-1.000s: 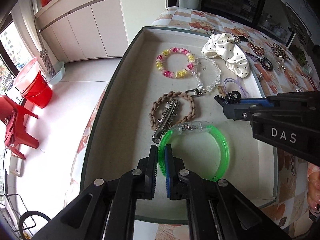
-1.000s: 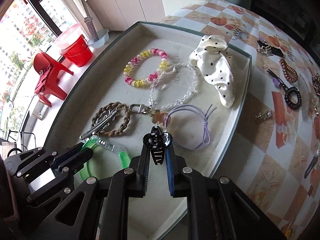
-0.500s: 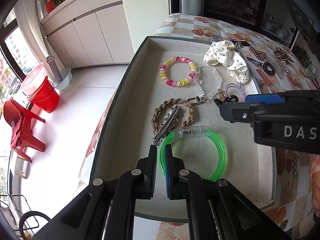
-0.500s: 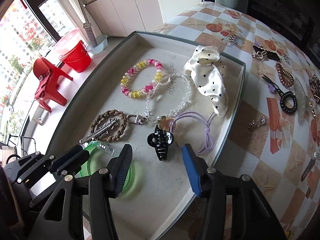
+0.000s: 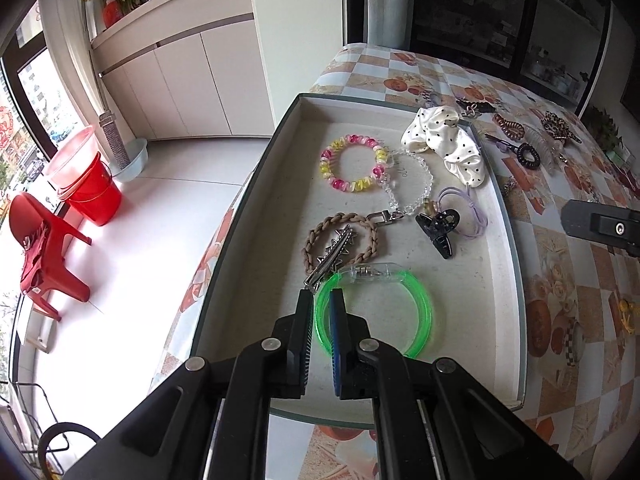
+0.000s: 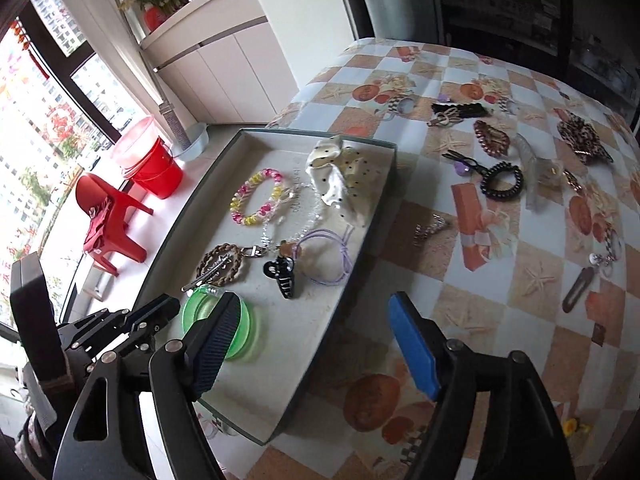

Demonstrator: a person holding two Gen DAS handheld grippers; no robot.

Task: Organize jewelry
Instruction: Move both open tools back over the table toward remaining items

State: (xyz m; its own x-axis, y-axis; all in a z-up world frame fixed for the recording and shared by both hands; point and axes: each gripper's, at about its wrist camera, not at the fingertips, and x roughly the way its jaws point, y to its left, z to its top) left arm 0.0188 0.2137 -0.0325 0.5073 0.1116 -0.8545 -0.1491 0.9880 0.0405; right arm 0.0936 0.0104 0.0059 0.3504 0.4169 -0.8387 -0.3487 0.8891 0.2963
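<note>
- Left wrist view is showing the left hand-held gripper [image 5: 321, 312] clamping down on the rim of the green bangle [image 5: 416, 312], which is lying flat on the floor of the tray [image 5: 256, 216], near its front edge.
- Right wrist view: the right hand-held gripper [image 6: 316, 340] is hanging over the tray's near corner with its jaws spread wide and nothing between them.
- Sitting in the tray already: the pink-and-yellow bead bracelet [image 5: 352, 168], the clear crystal bracelet [image 5: 416, 184], the braided brown bracelet [image 5: 340, 240] with a silver clip [image 5: 332, 256] lying across it, the black claw clip [image 5: 436, 228], the lilac hair tie [image 5: 468, 208] and the polka-dot scrunchie [image 5: 448, 144] (draped partly over the far rim).
- So a good share of the sorting is looking done, I'd judge.
- Still waiting on the checked surface [image 6: 500, 240]: the black coil hair tie [image 6: 502, 182], a leopard-print piece [image 6: 582, 138], a brown clip [image 6: 492, 138], a small sparkly piece [image 6: 428, 230] just beside the tray, and several more further right.
- That leaves plenty to gather, by my reckoning, and the tray's items are overlapping rather than lying neatly apart.
</note>
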